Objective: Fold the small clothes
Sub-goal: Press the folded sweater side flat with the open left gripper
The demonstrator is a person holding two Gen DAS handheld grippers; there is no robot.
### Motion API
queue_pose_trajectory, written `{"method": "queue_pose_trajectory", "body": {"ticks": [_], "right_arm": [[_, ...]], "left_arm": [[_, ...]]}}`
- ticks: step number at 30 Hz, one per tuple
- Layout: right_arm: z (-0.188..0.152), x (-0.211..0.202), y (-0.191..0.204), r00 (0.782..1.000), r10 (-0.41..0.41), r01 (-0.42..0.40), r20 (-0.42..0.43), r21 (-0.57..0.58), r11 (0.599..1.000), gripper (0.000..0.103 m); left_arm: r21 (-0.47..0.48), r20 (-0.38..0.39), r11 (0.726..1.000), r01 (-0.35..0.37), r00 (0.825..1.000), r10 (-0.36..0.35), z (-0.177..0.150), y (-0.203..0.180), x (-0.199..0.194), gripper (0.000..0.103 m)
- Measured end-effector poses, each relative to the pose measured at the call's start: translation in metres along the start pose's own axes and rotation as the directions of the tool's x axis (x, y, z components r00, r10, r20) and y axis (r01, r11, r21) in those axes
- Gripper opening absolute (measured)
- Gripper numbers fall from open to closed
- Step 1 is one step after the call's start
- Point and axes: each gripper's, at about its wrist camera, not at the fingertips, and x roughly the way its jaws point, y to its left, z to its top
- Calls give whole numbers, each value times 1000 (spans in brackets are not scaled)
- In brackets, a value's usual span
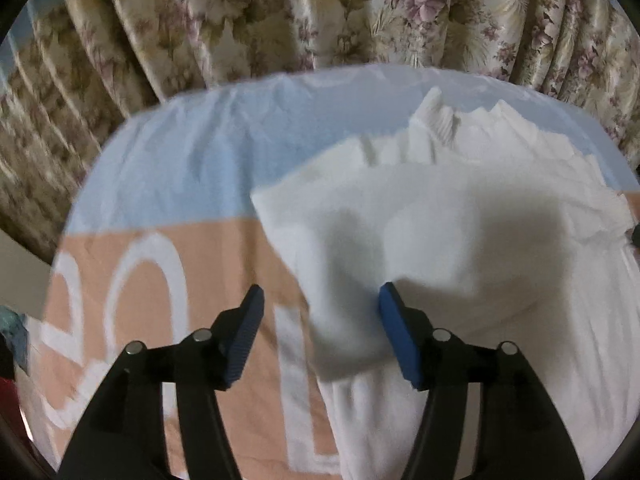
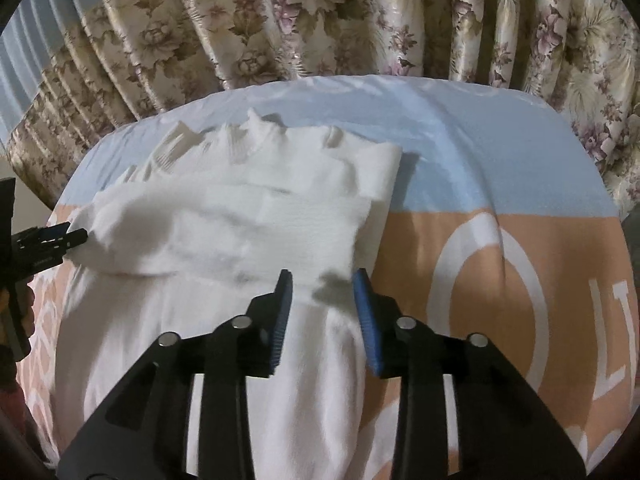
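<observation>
A white garment (image 1: 460, 240) lies on the bed, its upper part folded over towards me; it also shows in the right wrist view (image 2: 240, 232). My left gripper (image 1: 320, 304) is open, with the garment's left folded edge hanging between its blue pads (image 1: 394, 328). My right gripper (image 2: 322, 286) is open just above the garment's right folded corner, touching nothing. The left gripper also shows at the far left of the right wrist view (image 2: 76, 236), at the garment's left edge.
The bed cover is light blue at the far end (image 2: 480, 152) and peach with large white letters nearer me (image 2: 520, 280). Floral curtains (image 2: 320, 20) hang right behind the bed. A dark object (image 1: 8, 360) sits at the left edge.
</observation>
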Motion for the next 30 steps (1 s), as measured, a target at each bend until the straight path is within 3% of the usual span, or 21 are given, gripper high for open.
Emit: {"method": "queue_pose_trajectory", "body": {"ticks": [5, 7, 9, 11, 19, 22, 26, 30], "right_arm": [[-14, 4, 8, 999, -27, 27, -27, -30, 999, 38], [-15, -5, 10, 1000, -7, 7, -9, -20, 1000, 45], [-17, -15, 13, 1000, 8, -7, 23, -23, 1000, 65], [-21, -25, 18, 998, 21, -20, 56, -34, 999, 73], [-52, -33, 36, 993, 63, -62, 96, -9, 998, 100], [-64, -29, 43, 994, 73, -73, 86, -1, 997, 100], [-70, -25, 54, 998, 23, -20, 60, -41, 999, 100], [-74, -34, 60, 996, 1, 0, 85, -18, 1000, 100]], "left_arm": [[-43, -10, 999, 27, 1000, -27, -3, 6, 3, 62], [-52, 10, 998, 30, 1000, -29, -4, 6, -10, 64], [-47, 49, 998, 31, 998, -29, -9, 4, -29, 79], [-51, 80, 998, 27, 997, -23, -17, 1, -45, 89], [-165, 102, 976, 143, 987, -127, -76, -17, -77, 92], [-187, 97, 964, 186, 981, -171, -96, -26, -79, 93], [-200, 100, 957, 208, 976, -191, -106, -30, -82, 94], [-208, 86, 960, 189, 981, -174, -109, -34, -80, 94]]}}
